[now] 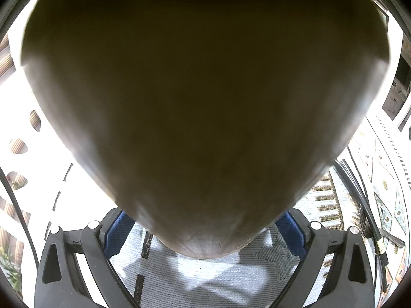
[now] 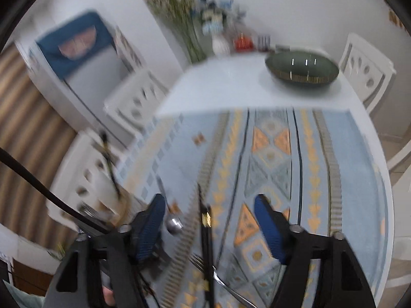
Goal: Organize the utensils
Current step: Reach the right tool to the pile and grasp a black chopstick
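White walls and white cut-out chairs ring a white desk (image 2: 231, 87) half covered by a pale blue woven cloth with orange diamond patterns (image 2: 272, 154); a dark green oval bowl (image 2: 301, 70) sits toward the upper right of the right wrist view, which is motion-blurred.

Spread apart with nothing between its pads, the right gripper (image 2: 210, 228) hangs over the cloth. Low in the frame's centre lies a black-handled utensil with a gold band (image 2: 206, 220), its long axis running up and down the picture, between the 2 blue-padded fingers (image 2: 151, 228) and nearer the left one. A silver spoon (image 2: 174, 224) lies just beside that left finger, and a silver fork (image 2: 199, 260) crosses under the black handle lower down.

Across the left wrist view, a large dark brown rounded object (image 1: 203, 107), too close to identify, fills the frame; the left gripper (image 1: 205, 233) appears to be clamped on its narrow end. By my judgement, the right hand is nearer the utensils.
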The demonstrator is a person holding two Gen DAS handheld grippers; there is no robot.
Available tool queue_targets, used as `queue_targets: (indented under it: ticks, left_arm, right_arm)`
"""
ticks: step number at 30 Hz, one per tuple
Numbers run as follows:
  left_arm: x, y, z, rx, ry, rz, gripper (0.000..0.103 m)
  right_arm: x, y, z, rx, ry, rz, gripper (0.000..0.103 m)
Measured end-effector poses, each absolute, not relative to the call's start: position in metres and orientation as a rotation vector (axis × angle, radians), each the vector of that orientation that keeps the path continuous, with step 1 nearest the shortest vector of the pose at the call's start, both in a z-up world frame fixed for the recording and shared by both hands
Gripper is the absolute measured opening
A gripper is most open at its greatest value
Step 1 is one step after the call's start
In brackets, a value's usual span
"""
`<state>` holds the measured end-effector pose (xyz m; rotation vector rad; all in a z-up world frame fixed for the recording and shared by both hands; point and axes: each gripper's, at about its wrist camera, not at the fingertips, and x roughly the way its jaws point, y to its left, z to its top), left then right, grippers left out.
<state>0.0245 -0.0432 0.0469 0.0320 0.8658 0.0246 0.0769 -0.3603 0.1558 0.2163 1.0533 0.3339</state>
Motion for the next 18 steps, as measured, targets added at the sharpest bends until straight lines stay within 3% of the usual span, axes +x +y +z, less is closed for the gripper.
queue_targets:
  ticks: [2, 6, 10, 18]
  left_arm:
    - [0.025, -0.043, 0.047, 0.032, 0.866, 0.025, 0.098]
    - [0.025, -0.042, 0.047, 0.032, 0.866, 0.024, 0.099]
    - [0.025, -0.042, 0.047, 0.032, 0.866, 0.024, 0.099]
    - [0.024, -0.043, 0.047, 0.032, 0.866, 0.024, 0.099]
  right_arm:
    - [0.085, -0.353, 0.129, 0.188, 1.149, 0.311, 0.047]
    - [0.096, -0.337, 0.09, 0.07, 1.244, 0.282, 0.046]
    - [0.105, -0.318, 0.058, 0.037, 1.319, 0.327, 0.03]
    - [0.118, -0.301, 0.032, 0.029, 1.365, 0.338, 0.029]
